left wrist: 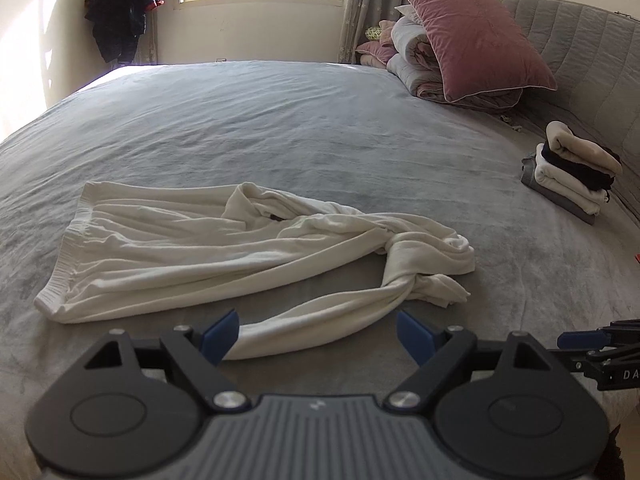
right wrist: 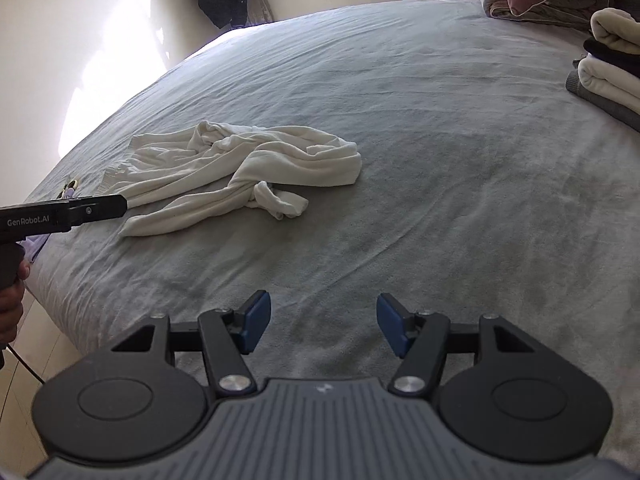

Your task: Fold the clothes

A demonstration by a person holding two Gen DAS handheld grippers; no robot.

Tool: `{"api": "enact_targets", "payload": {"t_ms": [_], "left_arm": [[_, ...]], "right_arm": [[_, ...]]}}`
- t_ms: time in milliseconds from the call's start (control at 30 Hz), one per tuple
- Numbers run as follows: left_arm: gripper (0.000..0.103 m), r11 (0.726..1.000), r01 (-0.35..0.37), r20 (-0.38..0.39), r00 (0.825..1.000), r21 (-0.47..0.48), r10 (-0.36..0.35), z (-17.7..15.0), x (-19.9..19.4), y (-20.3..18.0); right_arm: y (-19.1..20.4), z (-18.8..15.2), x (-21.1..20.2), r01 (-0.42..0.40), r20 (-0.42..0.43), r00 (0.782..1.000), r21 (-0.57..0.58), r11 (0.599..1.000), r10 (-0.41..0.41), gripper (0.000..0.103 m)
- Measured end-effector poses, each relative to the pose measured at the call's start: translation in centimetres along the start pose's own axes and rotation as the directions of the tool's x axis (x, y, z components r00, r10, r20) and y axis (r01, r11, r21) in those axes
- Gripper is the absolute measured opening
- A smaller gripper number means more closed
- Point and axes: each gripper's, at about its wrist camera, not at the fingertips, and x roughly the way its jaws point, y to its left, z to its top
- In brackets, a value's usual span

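A crumpled white long-sleeved garment point(left wrist: 224, 244) lies on the grey bed sheet point(left wrist: 280, 128), its sleeves twisted into a knot at the right. My left gripper point(left wrist: 318, 332) is open over the near sleeve. The sleeve's end lies between the jaws beside the left blue pad point(left wrist: 222, 334), and nothing is gripped. In the right wrist view the same garment point(right wrist: 240, 164) lies further off, with the left gripper point(right wrist: 120, 203) at its near edge. My right gripper point(right wrist: 325, 320) stands open over bare sheet, apart from the garment.
A stack of folded clothes point(left wrist: 572, 172) sits at the bed's right side near the grey padded headboard point(left wrist: 580, 48). A pink pillow point(left wrist: 476, 36) leans on a rolled quilt. Dark clothing point(left wrist: 124, 8) hangs on the far wall. A hand point(right wrist: 12, 300) holds the left gripper's handle.
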Motion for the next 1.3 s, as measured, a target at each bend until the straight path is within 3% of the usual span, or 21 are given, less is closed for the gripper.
{"api": "enact_targets", "payload": {"t_ms": [233,433,700,833,933,1000,1133,1300], "left_arm": [[0.079,0.993,0.094,-0.017,0.995,-0.066,-0.095,1.6,3.0,0.0],[0.072,0.991,0.135,-0.079,0.988,0.0,-0.135,1.2,5.8,-1.0],[0.053,0.984,0.169,-0.124,0.979,0.046,-0.163,0.1,7.7,-1.9],[0.041,0.988,0.142,-0.117,0.984,0.054,-0.135,-0.2,8.5,-2.7],[0.022,0.988,0.151,-0.125,0.981,0.036,-0.145,-0.1,8.7,-3.4],[0.013,0.982,0.187,-0.13,0.974,0.004,-0.185,0.0,8.8,-3.8],[0.012,0.937,0.325,-0.101,0.936,-0.129,-0.338,0.3,9.0,-5.0],[0.011,0.879,0.407,-0.014,0.906,-0.249,-0.423,0.9,9.5,-7.2]], "right_arm": [[-1.6,2.9,1.7,-0.105,0.035,0.994,0.102,0.989,0.102,0.063],[-2.9,5.8,5.1,-0.173,0.045,0.985,0.2,0.964,0.167,0.063],[-4.1,7.6,8.1,-0.207,0.042,0.978,0.271,0.94,0.203,0.06],[-4.5,8.0,9.2,-0.233,0.056,0.972,0.324,0.917,0.228,0.049],[-4.6,8.3,9.7,-0.242,0.069,0.97,0.349,0.905,0.233,0.022],[-4.5,8.7,9.7,-0.25,0.082,0.968,0.351,0.903,0.236,0.014],[-3.9,10.1,8.8,-0.278,0.102,0.961,0.325,0.904,0.259,0.013],[-2.5,12.7,6.8,-0.3,0.117,0.953,0.238,0.924,0.279,0.012]]}}
